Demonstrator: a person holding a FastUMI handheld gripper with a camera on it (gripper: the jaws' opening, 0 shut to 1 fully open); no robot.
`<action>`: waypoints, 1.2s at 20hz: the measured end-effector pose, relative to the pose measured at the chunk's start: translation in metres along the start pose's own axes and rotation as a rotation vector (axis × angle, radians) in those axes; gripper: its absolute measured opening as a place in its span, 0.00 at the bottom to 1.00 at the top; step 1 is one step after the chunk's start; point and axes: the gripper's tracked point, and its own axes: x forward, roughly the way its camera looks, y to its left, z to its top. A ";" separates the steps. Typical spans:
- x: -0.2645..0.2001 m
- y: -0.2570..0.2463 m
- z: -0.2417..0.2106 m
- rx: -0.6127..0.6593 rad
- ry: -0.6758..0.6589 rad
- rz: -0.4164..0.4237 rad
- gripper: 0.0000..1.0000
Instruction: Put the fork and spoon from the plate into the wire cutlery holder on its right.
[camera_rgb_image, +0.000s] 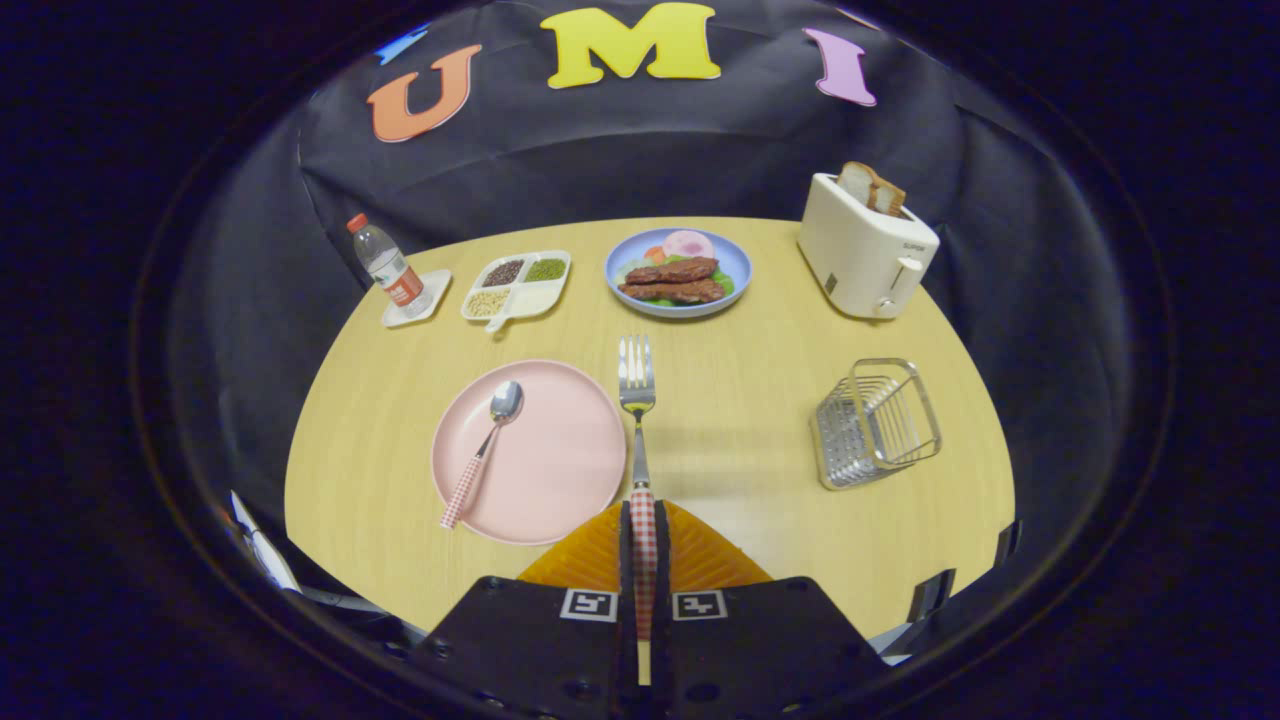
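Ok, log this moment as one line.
gripper: shut on fork handle | spoon: on pink plate | wire cutlery holder: empty

Tongs (644, 545): two orange ribbed fingers (590, 550) are tapering forward out of a black housing (530, 650). Each housing half is carrying one small square black-and-white marker (587, 604) just behind its finger. Dark screws (582, 688) are showing along the rear of the housing.
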 end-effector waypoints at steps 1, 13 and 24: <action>-0.007 -0.013 0.005 0.006 -0.008 -0.004 0.05; -0.065 -0.144 0.043 -0.026 0.007 -0.104 0.05; -0.056 -0.183 0.036 0.010 0.288 -0.063 0.05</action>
